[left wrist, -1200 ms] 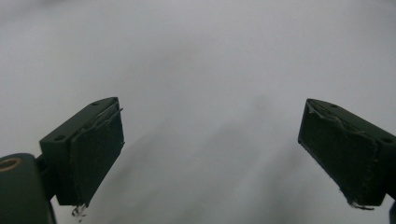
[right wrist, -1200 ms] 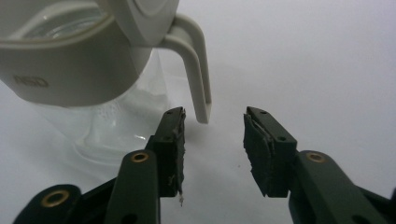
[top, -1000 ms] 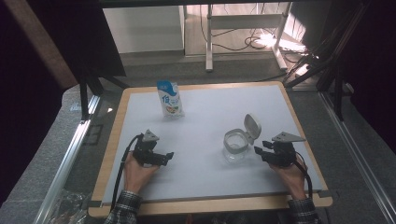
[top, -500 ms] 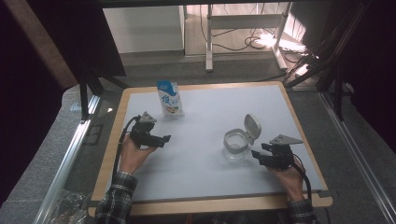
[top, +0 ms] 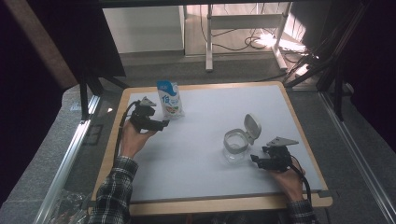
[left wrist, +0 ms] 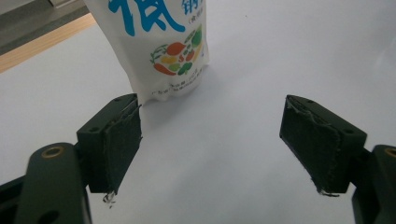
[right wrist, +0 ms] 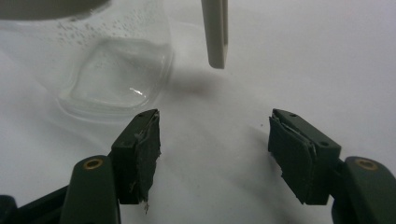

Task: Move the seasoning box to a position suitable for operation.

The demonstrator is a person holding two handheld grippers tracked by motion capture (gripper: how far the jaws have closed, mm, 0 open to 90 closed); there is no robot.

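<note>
A white pouch with blue writing and a vegetable picture (top: 169, 99) (left wrist: 159, 42) stands upright at the back left of the white mat. My left gripper (top: 161, 123) (left wrist: 212, 144) hovers just in front of it, open and empty; its jaws have just been closing a little. A clear jar (top: 235, 146) (right wrist: 112, 60) with its grey flip lid (top: 252, 127) (right wrist: 215, 32) raised stands right of centre. My right gripper (top: 256, 161) (right wrist: 215, 154) sits close beside the jar's near right, open with nothing between the pads; its jaws have just been opening.
The white mat (top: 201, 140) lies on a wood-edged board (top: 224, 205). Metal rails run along both sides of the table. Table legs and cables are on the floor beyond the far edge.
The left hand has risen and moved away toward the pouch at the back left. The right hand has stayed by the jar, its jaws spreading wider.
</note>
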